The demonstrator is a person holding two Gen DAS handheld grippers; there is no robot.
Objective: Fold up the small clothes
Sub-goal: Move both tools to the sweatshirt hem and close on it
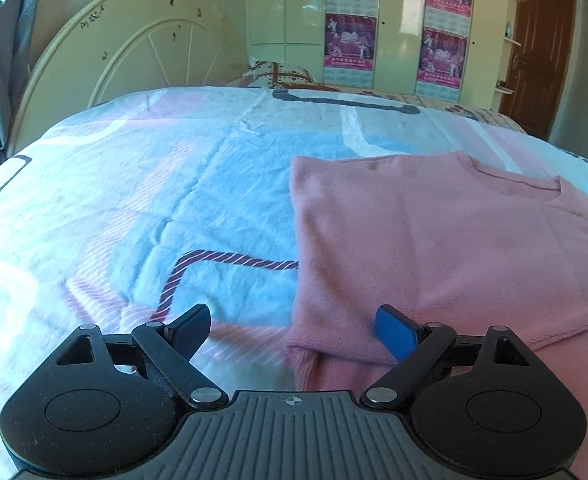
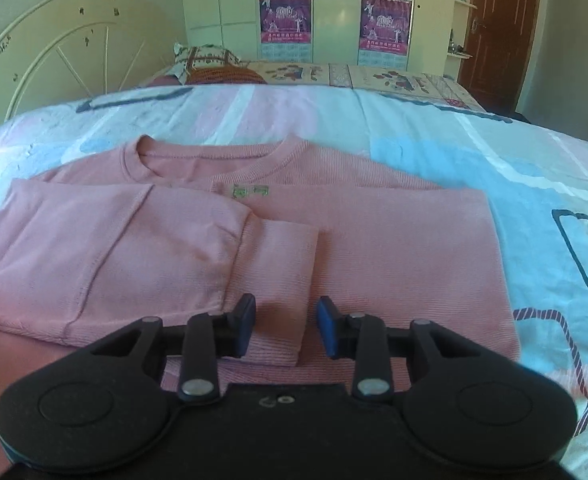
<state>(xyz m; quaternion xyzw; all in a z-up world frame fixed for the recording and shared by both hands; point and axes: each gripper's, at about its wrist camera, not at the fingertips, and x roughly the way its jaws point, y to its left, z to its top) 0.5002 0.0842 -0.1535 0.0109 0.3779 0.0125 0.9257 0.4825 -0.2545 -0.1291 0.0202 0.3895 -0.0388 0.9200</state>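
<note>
The pink top (image 2: 278,240) lies flat on the bed cover (image 1: 134,184), right in front of the right tongs (image 2: 284,324). Both sides look folded in, and one sleeve (image 2: 278,280) lies across the middle, its end between the right tongs' tips. Those tongs are partly open and do not look like they pinch anything. The left tongs (image 1: 294,334) are wide open and hold nothing; the top's near left corner sits between their tips. I think folding it in half is still left.
</note>
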